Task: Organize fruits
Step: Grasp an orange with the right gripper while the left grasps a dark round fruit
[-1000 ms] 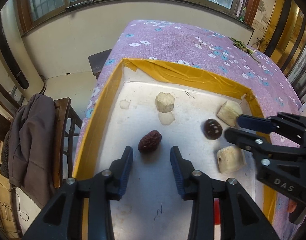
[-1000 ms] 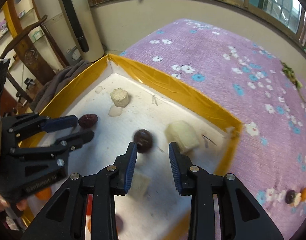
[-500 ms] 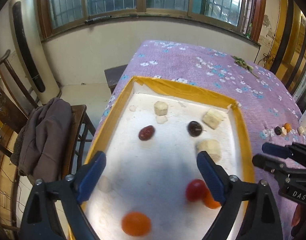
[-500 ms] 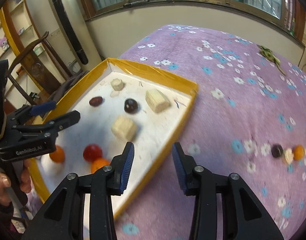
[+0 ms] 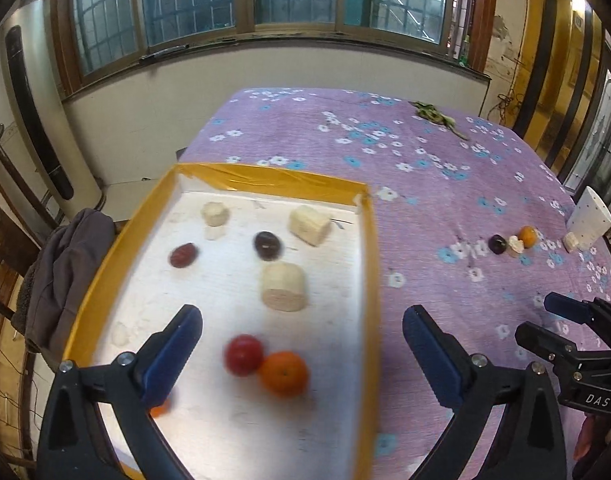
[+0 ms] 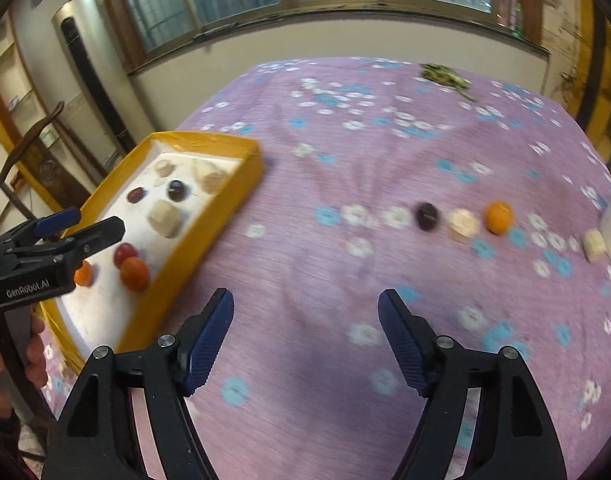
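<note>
Evidently between picks, both the left gripper (image 5: 301, 330) and right gripper (image 6: 305, 318) hover wide-fingered and empty, so next the right must reach for the dark plum (image 6: 426, 215) lying on the tabletop (image 6: 385, 140) well apart from the yellow-rimmed tray (image 6: 209, 216).

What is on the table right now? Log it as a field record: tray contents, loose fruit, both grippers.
tray: yellow-rimmed tray on the purple floral tablecloth
in tray: orange touching a red fruit; dark plum; reddish-brown fruit; several pale chunks, one mid-tray
loose on cloth: dark fruit, pale piece, small orange in a row
left gripper: jaws open, empty, above tray
right gripper: jaws open, empty, above cloth
</note>
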The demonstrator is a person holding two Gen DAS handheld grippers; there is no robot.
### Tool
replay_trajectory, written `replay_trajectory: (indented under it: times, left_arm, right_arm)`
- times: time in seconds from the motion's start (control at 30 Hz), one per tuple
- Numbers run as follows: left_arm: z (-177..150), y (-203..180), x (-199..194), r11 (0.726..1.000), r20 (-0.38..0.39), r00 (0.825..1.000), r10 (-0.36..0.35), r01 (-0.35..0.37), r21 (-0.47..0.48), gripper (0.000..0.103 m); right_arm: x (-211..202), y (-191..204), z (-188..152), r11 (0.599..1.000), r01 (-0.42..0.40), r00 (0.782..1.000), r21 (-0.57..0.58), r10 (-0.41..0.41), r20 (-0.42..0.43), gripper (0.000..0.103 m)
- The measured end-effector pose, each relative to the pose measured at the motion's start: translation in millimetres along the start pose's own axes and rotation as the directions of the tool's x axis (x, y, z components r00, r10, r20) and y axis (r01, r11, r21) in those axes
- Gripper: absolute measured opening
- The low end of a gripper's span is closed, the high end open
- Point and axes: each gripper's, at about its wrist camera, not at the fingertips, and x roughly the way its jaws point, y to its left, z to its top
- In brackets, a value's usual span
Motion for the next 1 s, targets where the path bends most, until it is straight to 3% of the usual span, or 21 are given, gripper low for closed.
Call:
replay_trajectory:
  times: [0.3, 0.5, 0.7, 0.87, 0.93, 1.0]
  left_arm:
    - [-5, -75, 16, 0.995, -0.057, 0.997, -0.055, 0.060, 0.085, 0.102]
    - [-2, -115, 29, 0.987, -0.092, 0.994, -0.057, 0.070, 0.145, 0.102]
    - [7, -145, 43, 0.977, -0.117, 0.992, -0.047, 0.070, 0.202, 0.102]
    - [18, -167, 57, 0.965, -0.130, 0.991, -0.040, 0.072, 0.251, 0.102]
    - [22, -175, 63, 0.959, -0.134, 0.990, -0.046, 0.081, 0.271, 0.102]
    - [27, -184, 69, 0.951, -0.138, 0.989, -0.051, 0.090, 0.294, 0.102]
  right_arm:
    - [-17, -87, -17, 0.991, 0.076, 0.997, 0.108, -0.077, 0.010, 0.075]
    - [-12, -141, 9, 0.982, 0.110, 0.990, 0.152, -0.122, 0.070, 0.075]
    - [30, -153, 44, 0.994, 0.086, 0.994, 0.069, -0.090, 0.056, 0.074]
    - [64, -159, 51, 0.998, 0.056, 0.998, 0.009, -0.056, -0.017, 0.049]
    - [67, -162, 51, 0.999, 0.040, 0.999, 0.004, -0.040, -0.008, 0.046]
    - [67, -163, 51, 1.000, 0.009, 1.000, -0.006, -0.009, -0.006, 0.038]
